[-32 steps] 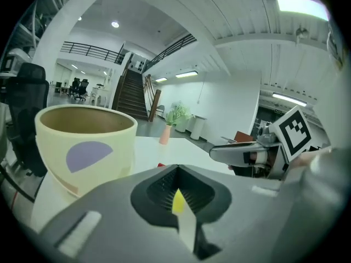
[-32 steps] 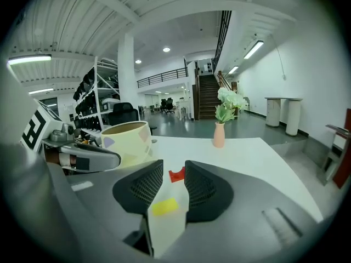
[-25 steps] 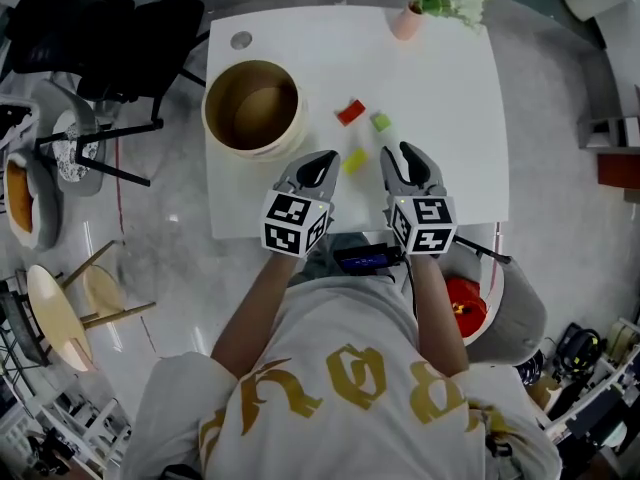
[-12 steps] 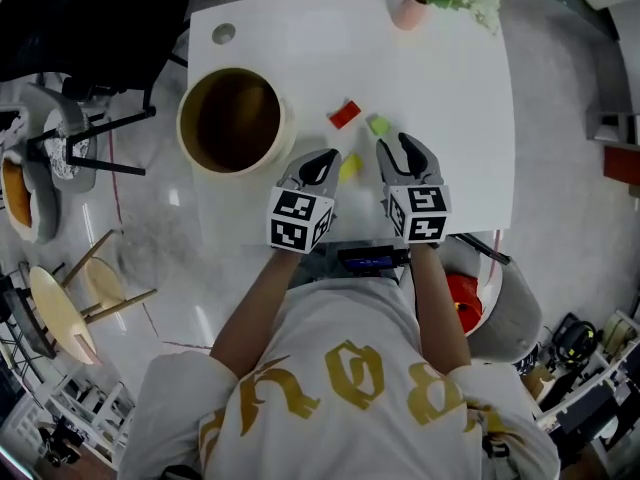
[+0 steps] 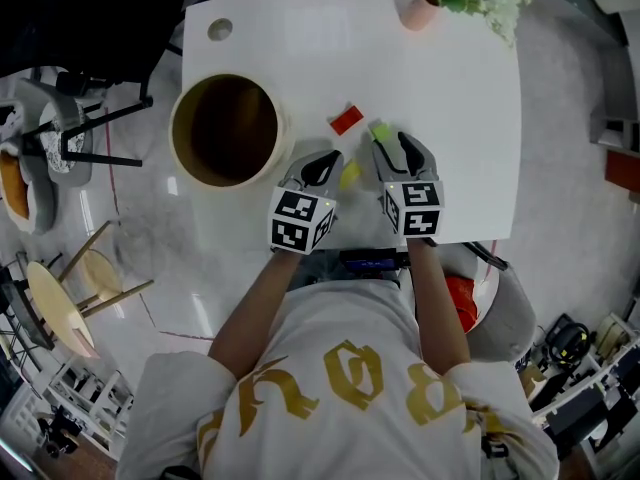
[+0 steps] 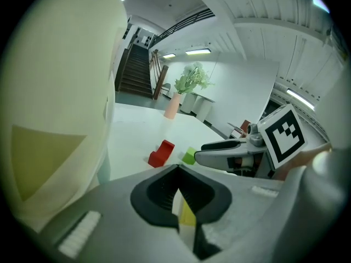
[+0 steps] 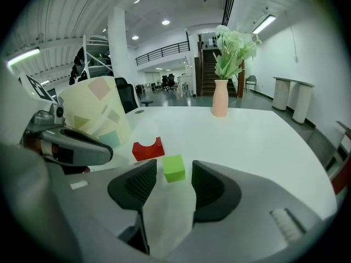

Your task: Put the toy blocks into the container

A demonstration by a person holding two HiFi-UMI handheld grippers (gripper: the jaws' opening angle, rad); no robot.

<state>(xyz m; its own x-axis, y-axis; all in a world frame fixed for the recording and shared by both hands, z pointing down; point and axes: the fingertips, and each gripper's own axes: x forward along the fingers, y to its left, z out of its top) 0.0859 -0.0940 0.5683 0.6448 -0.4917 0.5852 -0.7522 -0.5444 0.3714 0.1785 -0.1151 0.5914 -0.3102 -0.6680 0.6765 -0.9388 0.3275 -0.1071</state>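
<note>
A round cream container (image 5: 225, 130) stands on the white table (image 5: 470, 118) at the left. To its right lie a red arch block (image 5: 347, 119), a green cube (image 5: 380, 130) and a yellow block (image 5: 349, 174). My left gripper (image 5: 320, 165) is shut beside the yellow block, its tips (image 6: 176, 167) meeting with nothing held. A yellow sliver shows through the slit under them. My right gripper (image 5: 393, 148) is open and its jaws have just been opening. In the right gripper view the green cube (image 7: 174, 169) lies at the fingertips, untouched, in line with the gap.
A pink vase with a plant (image 5: 420, 13) stands at the table's far edge, and a round grommet (image 5: 219, 29) sits at the far left corner. Black chairs (image 5: 90, 28) and stools crowd the floor to the left. The container wall (image 6: 55, 92) fills the left gripper view's left side.
Both grippers have sunk toward the table and edged forward to the blocks. The right gripper's jaws have spread wider. The blocks have not moved.
</note>
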